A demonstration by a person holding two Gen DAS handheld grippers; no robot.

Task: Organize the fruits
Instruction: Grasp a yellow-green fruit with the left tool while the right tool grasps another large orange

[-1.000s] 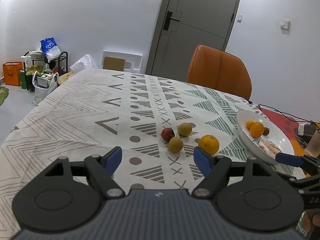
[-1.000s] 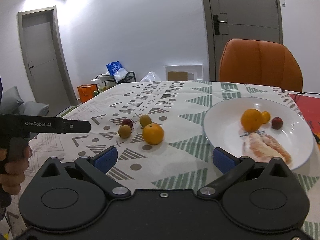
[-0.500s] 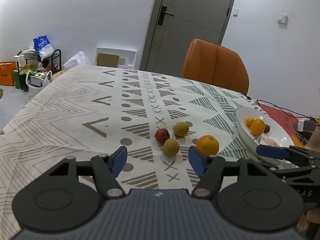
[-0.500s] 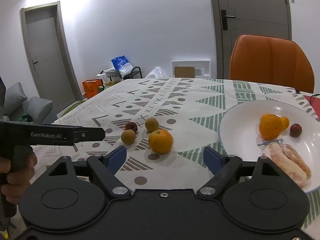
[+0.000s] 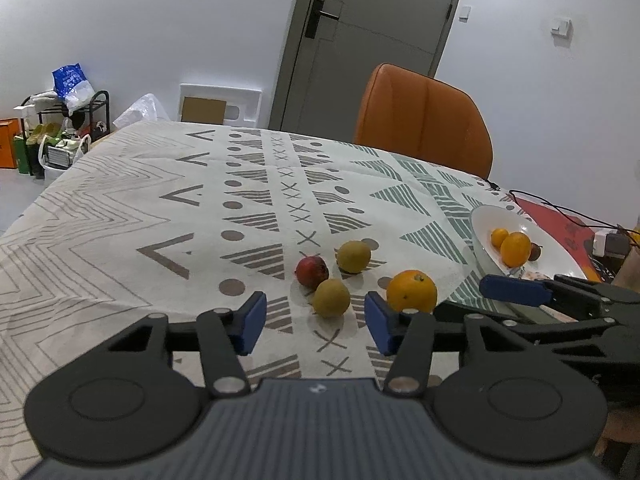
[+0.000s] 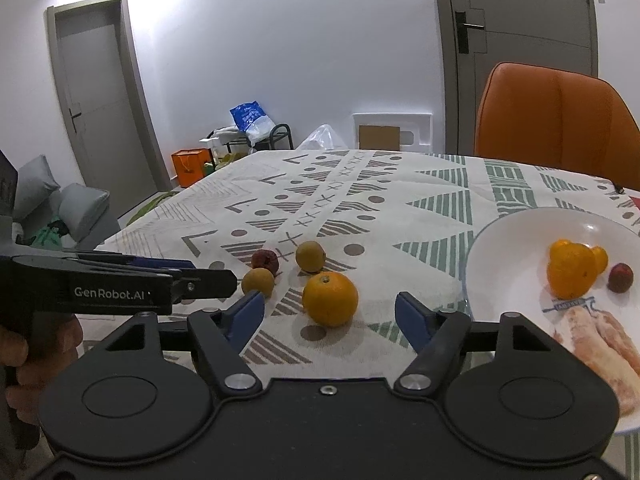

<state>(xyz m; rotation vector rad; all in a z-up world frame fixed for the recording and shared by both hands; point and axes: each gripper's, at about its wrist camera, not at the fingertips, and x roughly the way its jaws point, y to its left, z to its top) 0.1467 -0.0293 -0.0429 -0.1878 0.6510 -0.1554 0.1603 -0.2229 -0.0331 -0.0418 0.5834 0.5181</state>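
Both hand-held grippers have edged closer, jaws closing on nothing yet: the left hand-held gripper [image 5: 314,322] lines up the nearest yellow-green fruit [image 5: 331,297], the right hand-held gripper [image 6: 329,310] the orange [image 6: 329,298], bound for the white plate [image 6: 508,240] beyond.

My left claw [image 5: 314,322] and right claw [image 6: 330,316] are matte black, with blue fingertip pads, silver pivot screws, round discs; white "GenRobot.AI" lettering marks the left one's side

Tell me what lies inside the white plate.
In the white plate lie a big orange, a small orange partly hidden behind it, a dark red fruit and peeled segments, partly covered.
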